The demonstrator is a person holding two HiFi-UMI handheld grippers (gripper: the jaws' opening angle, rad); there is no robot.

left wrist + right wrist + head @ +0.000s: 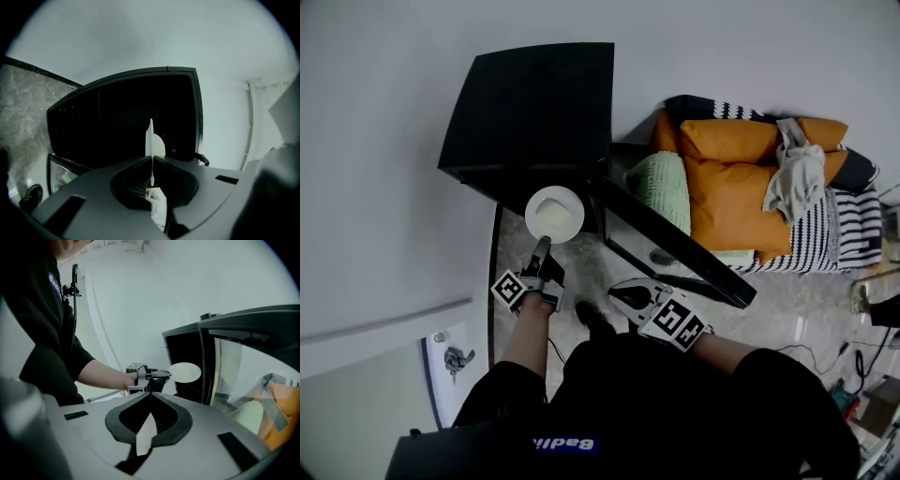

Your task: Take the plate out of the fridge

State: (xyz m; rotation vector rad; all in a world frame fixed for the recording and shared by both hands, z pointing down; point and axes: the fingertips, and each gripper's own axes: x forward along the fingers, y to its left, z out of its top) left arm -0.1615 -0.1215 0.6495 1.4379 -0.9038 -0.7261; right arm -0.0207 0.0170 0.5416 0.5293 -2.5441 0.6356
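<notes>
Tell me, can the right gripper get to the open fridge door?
Probably yes. The right gripper is shut and empty, and the open fridge door stands just ahead of it with nothing between. The left gripper, holding the plate, is off to the side.

partial blue "badl…" on shirt (675,412)

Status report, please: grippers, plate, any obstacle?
Left gripper shut on plate rim. Right gripper shut, empty. Plate at fridge opening, door open. Nothing blocks it.
</notes>
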